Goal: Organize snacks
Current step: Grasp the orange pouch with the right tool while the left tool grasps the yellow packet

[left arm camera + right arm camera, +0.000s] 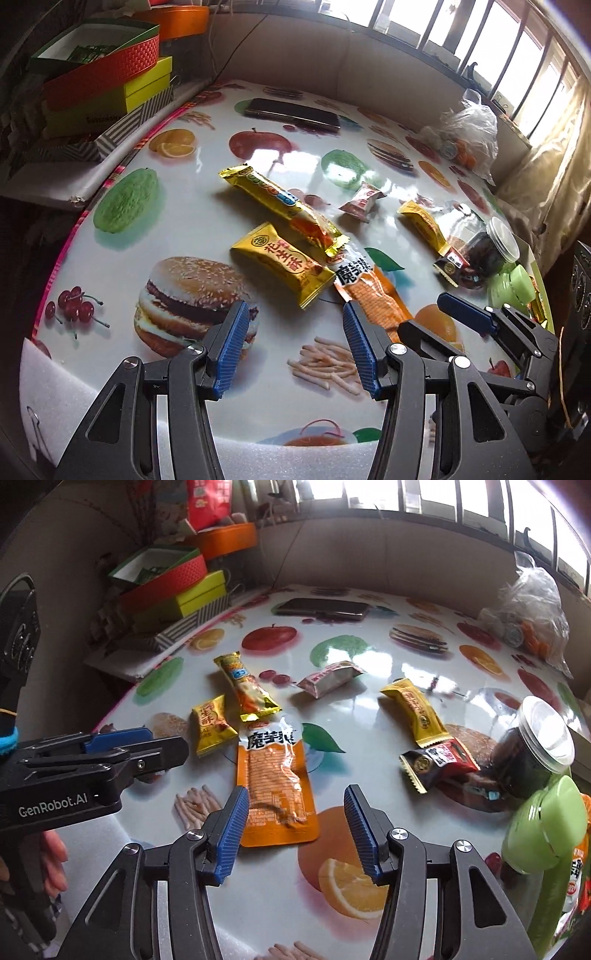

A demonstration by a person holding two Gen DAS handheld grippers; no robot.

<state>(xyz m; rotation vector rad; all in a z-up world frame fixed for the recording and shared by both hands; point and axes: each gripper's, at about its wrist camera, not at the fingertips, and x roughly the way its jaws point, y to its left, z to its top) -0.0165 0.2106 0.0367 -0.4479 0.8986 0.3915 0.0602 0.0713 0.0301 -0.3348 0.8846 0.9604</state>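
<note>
Several snack packets lie on the fruit-print table [207, 173]. A long yellow bar [280, 199] overlaps an orange pouch [373, 291], and a short yellow packet [284, 264] lies beside them. Farther right lie a pink-white packet [364, 201], a yellow packet [424, 225] and a dark red packet [452, 266]. My left gripper [293, 354] is open and empty, low over the table near the short yellow packet. My right gripper [295, 834] is open and empty over the near end of the orange pouch [275, 790]. The left gripper also shows at the left of the right wrist view [122, 742].
A clear jar with dark contents [532, 753] lies on its side at the right, by a green basket [543, 834]. A phone [293, 114] lies at the table's far side. A plastic bag [469, 136] sits far right. Stacked boxes [107, 81] stand left of the table.
</note>
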